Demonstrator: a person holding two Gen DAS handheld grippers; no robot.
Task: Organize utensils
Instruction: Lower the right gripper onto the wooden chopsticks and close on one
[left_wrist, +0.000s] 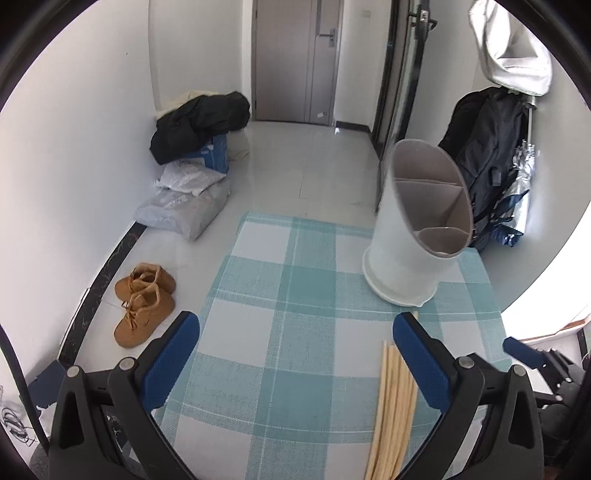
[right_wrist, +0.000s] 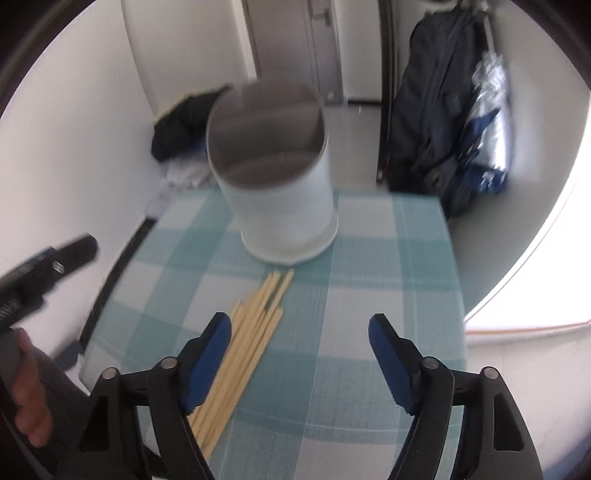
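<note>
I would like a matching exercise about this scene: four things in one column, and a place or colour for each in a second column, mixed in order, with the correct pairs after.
Things:
1. chopsticks
2. utensil holder
3. boots
4. backpack

Places or colours:
A. tan, on the floor beside the table
B. lying flat on the checked tablecloth
C. dark, against the wall behind the table
D. white, standing upright, with inner compartments

Pairs: 1-B, 2-D, 3-A, 4-C
</note>
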